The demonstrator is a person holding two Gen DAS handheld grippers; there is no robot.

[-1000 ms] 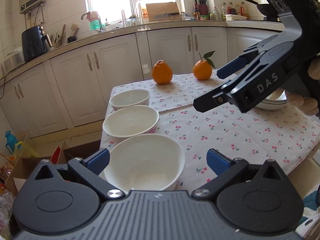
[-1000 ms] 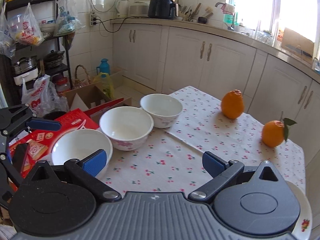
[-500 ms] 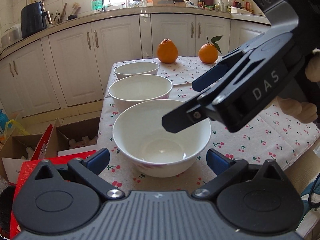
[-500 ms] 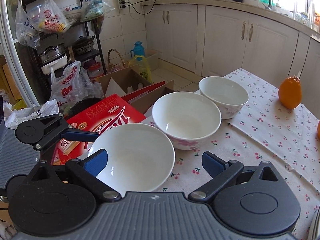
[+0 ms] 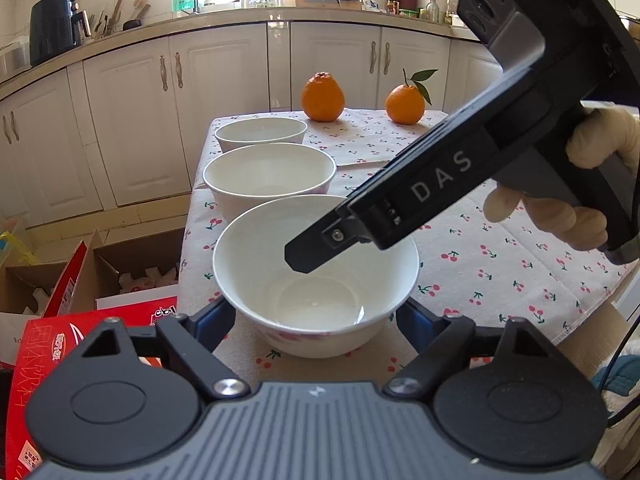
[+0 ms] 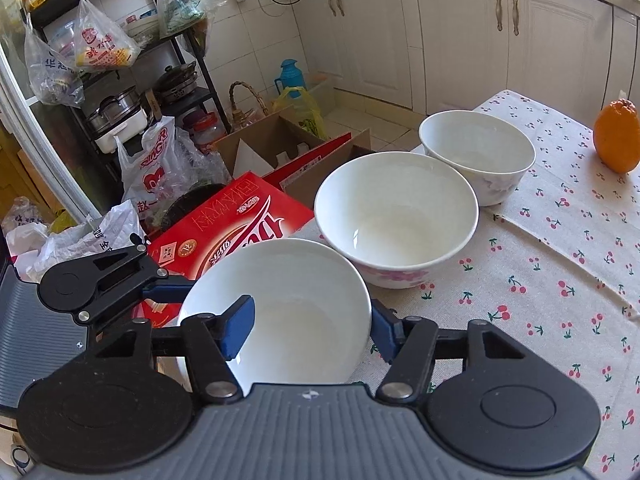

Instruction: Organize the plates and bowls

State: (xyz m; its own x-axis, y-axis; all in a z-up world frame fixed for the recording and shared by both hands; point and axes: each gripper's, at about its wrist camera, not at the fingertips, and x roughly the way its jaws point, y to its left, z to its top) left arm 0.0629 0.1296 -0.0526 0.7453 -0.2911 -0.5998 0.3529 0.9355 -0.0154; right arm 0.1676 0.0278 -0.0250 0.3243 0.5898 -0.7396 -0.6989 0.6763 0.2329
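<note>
Three white bowls stand in a row along the table's left edge. The nearest bowl (image 5: 316, 276) sits between the open fingers of my left gripper (image 5: 316, 322), which straddle its sides. My right gripper (image 6: 314, 328) is open too, its left finger inside this same bowl (image 6: 288, 312) and its right finger outside the rim; it also shows in the left wrist view (image 5: 320, 248) reaching over the bowl. The middle bowl (image 6: 396, 216) and far bowl (image 6: 478, 156) stand behind. No plates are in view.
Two oranges (image 5: 322, 96) (image 5: 405, 103) sit at the far end of the cherry-print tablecloth (image 5: 500, 248). Red boxes (image 6: 224, 224) and open cartons (image 5: 128, 264) lie on the floor left of the table. A shelf with bags (image 6: 100, 48) stands beyond.
Both grippers have moved in on the nearest bowl. The left one now straddles it and the right one has come down over its rim. The bowls have not moved.
</note>
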